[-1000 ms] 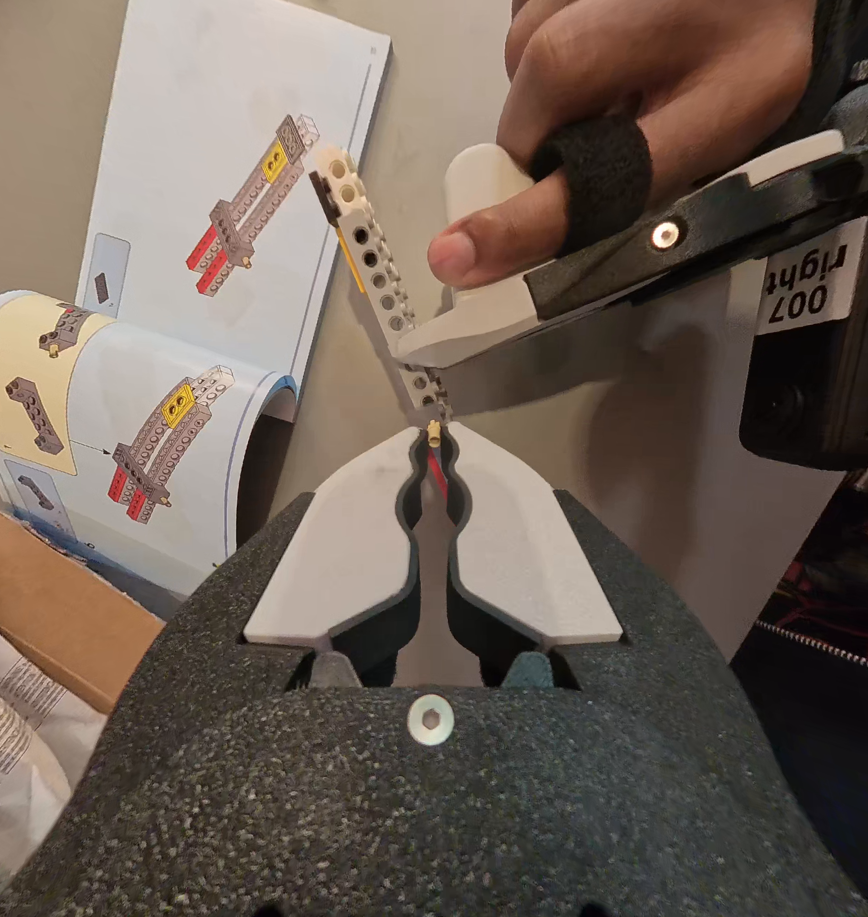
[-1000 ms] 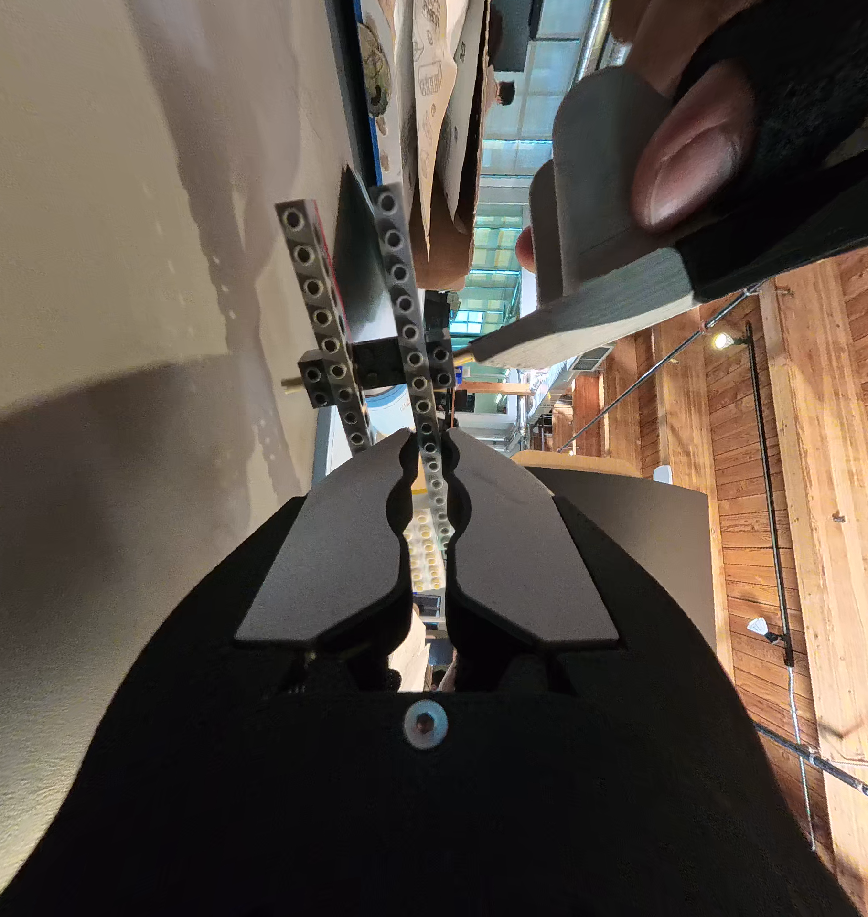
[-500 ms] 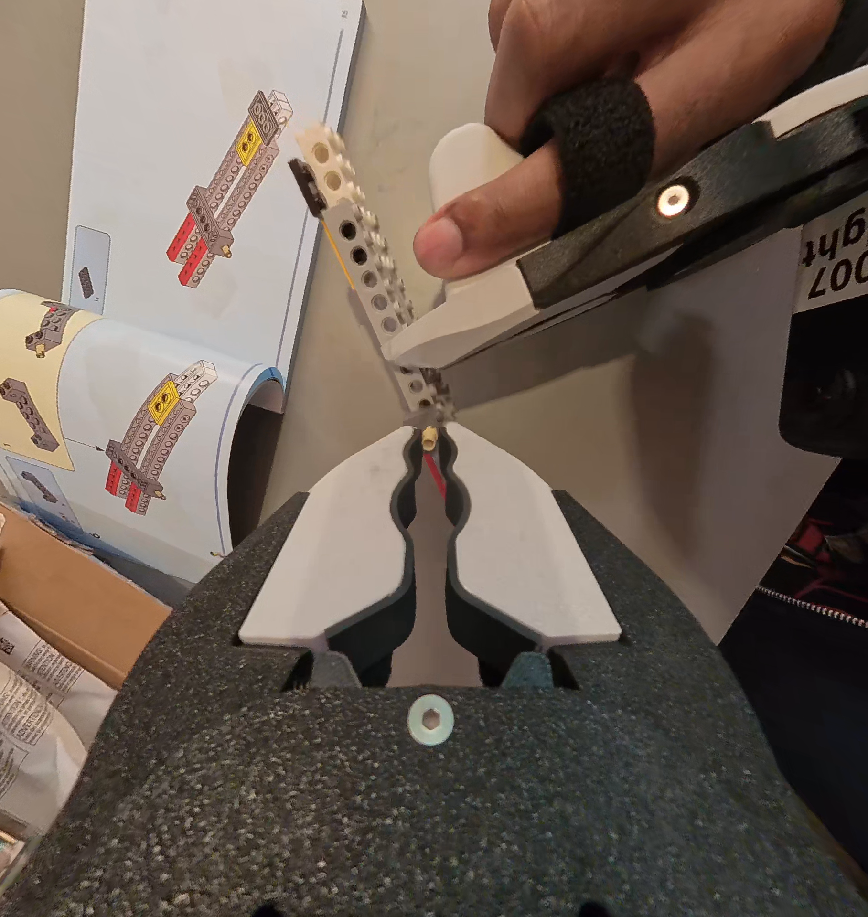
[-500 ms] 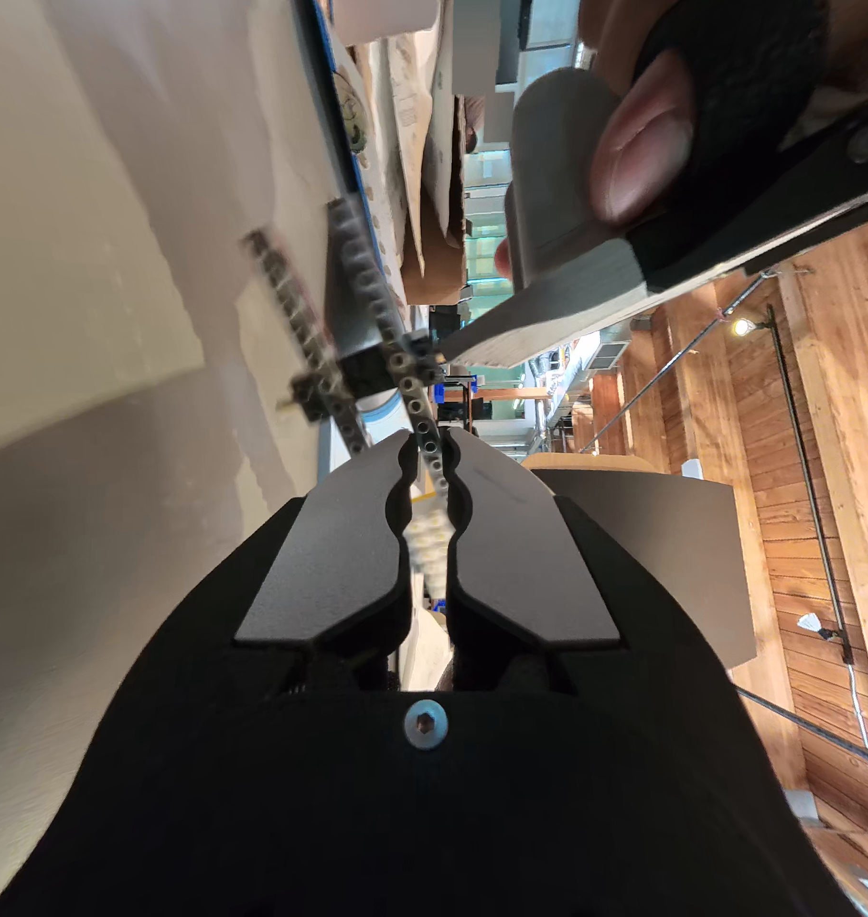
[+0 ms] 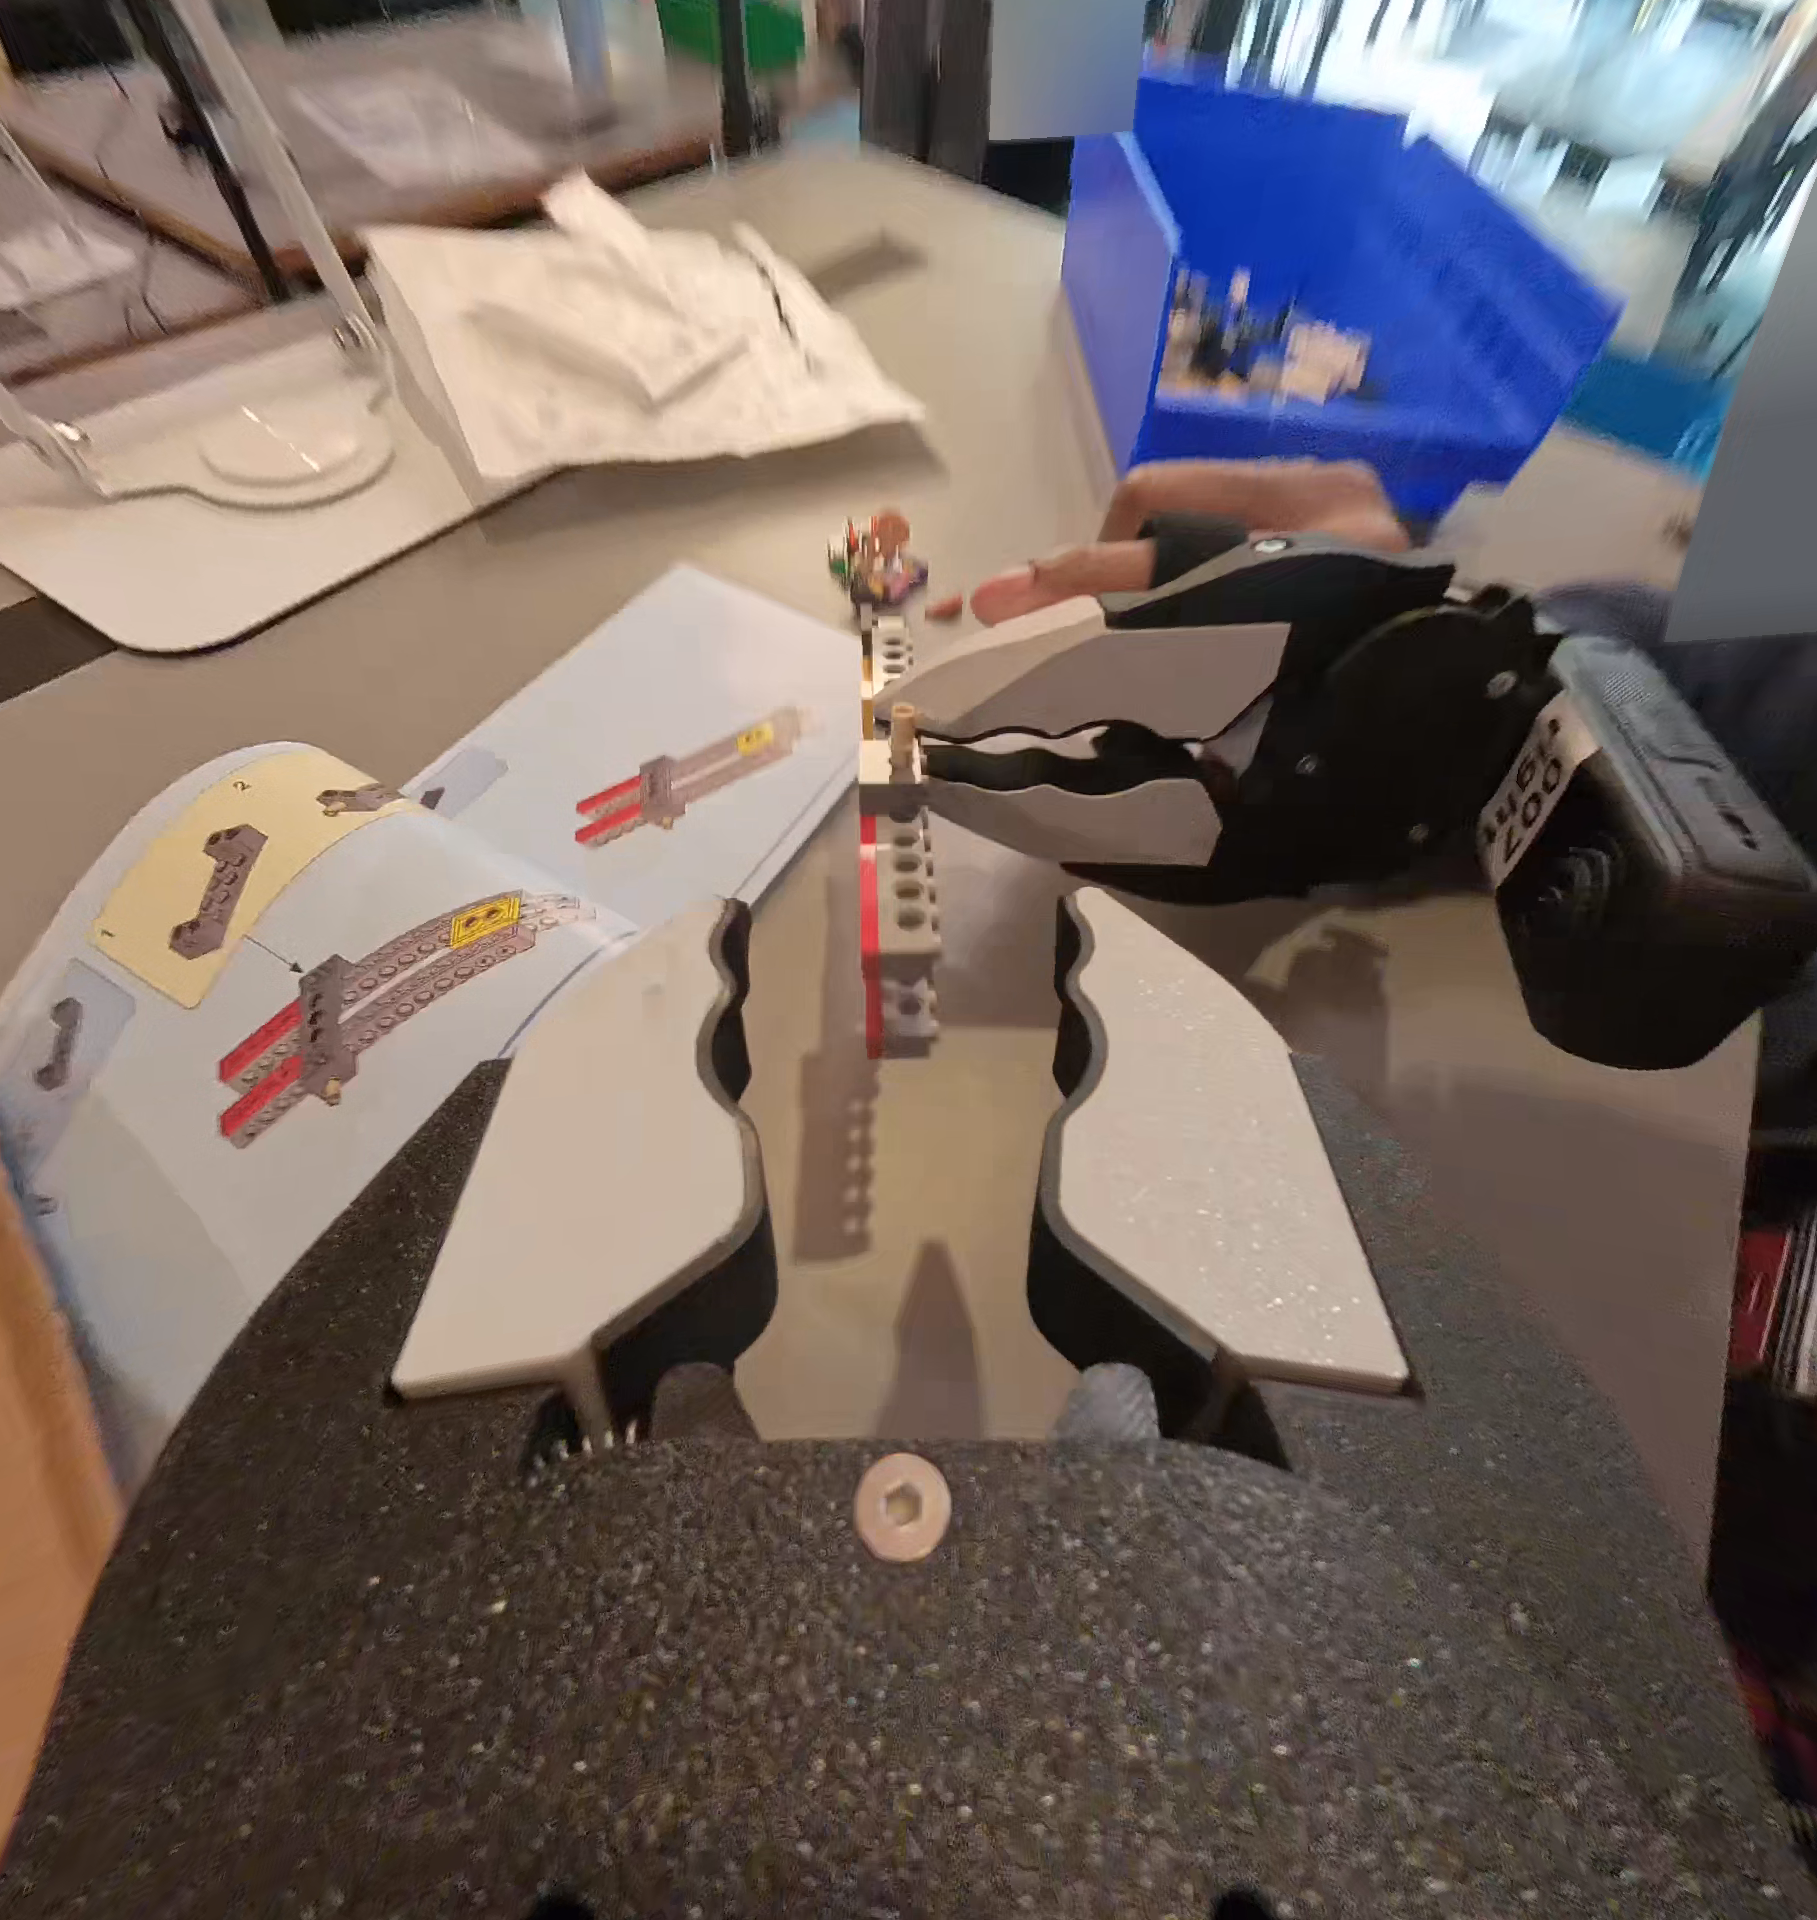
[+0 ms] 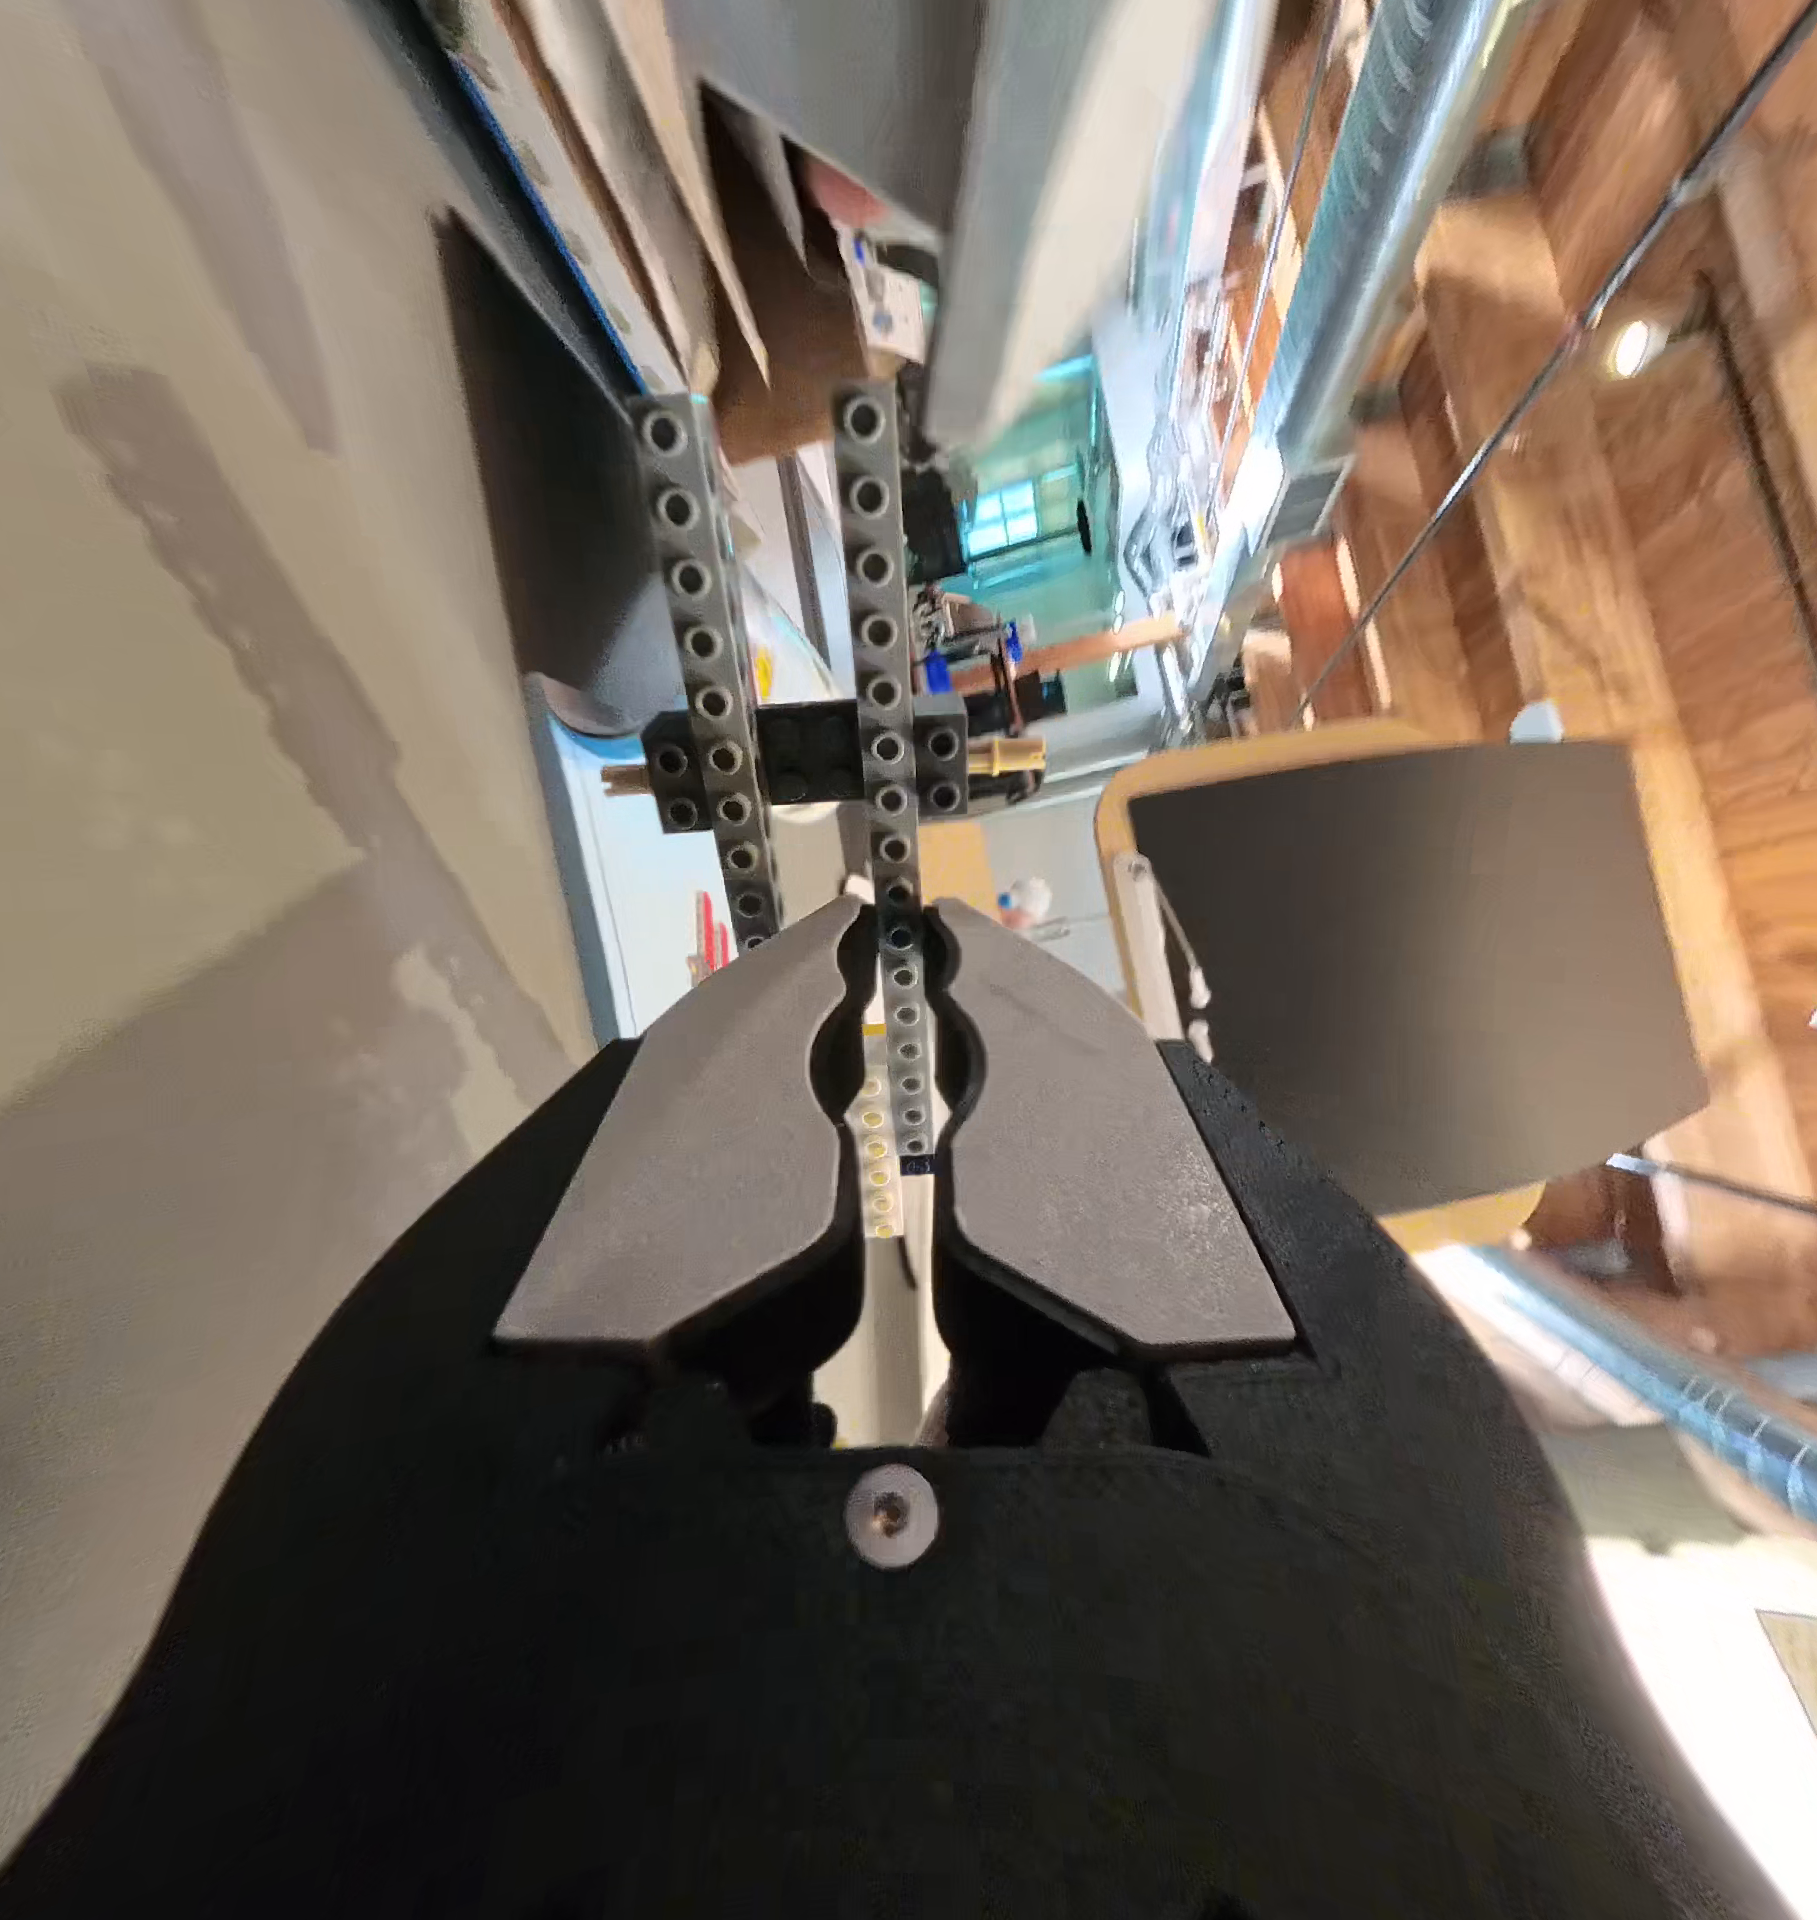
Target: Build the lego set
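You'll find a white label with dark characters on the camera housing behind the right gripper, seen at an angle. The open instruction booklet on the surface carries small step numerals, two of them on its yellow panel, beside printed diagrams. The white printed sheets farther back and the print on the blue box are too blurred for you to read.

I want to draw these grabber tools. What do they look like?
Each hand-held gripper has a bumpy black body, one silver screw and two pale grey fingers with wavy black inner edges. The right hand-held gripper has a white sticker; the finger wears a black strap.
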{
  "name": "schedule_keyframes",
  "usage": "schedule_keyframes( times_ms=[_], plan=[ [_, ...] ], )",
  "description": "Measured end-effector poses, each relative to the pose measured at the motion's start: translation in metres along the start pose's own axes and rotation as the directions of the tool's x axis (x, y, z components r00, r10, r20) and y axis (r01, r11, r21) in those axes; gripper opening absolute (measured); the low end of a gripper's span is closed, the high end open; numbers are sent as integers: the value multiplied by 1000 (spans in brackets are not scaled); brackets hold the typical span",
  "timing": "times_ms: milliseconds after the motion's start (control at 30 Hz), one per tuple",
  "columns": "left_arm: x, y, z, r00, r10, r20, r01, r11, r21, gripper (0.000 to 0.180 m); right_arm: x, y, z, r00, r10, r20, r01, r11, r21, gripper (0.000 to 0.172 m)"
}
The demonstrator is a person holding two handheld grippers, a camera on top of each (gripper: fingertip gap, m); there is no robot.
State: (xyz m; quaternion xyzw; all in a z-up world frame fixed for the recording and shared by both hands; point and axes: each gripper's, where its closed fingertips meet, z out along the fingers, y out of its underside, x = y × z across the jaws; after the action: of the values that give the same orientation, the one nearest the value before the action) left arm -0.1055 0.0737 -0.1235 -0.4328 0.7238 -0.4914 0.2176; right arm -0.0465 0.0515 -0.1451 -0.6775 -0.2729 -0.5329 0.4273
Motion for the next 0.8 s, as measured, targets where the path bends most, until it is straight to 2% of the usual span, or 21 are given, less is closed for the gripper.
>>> schedule_keyframes(
  times_ms=[100,233,333,500,633,800],
  plan=[
    [-7,1,4,993,-118,-17,119,972,204,57,6,12,3,996,86,5,-85,994,-64,8],
    [-17,-6,15,965,-254,-65,258,881,397,59,10,21,4,988,157,11,-154,980,-124,8],
    [-16,-15,27,950,-282,-135,312,850,424,59,17,24,3,980,200,-1,-198,969,-147,8],
    [-6,-28,48,977,-171,-127,210,880,426,52,29,26,-1,956,293,-6,-291,943,-159,8],
    [0,-46,56,977,-139,-160,204,826,526,45,34,26,-4,914,406,0,-400,900,-170,8],
    [0,-59,61,973,-164,-162,229,750,620,41,39,27,-7,876,481,-18,-476,860,-182,8]
  ],
)
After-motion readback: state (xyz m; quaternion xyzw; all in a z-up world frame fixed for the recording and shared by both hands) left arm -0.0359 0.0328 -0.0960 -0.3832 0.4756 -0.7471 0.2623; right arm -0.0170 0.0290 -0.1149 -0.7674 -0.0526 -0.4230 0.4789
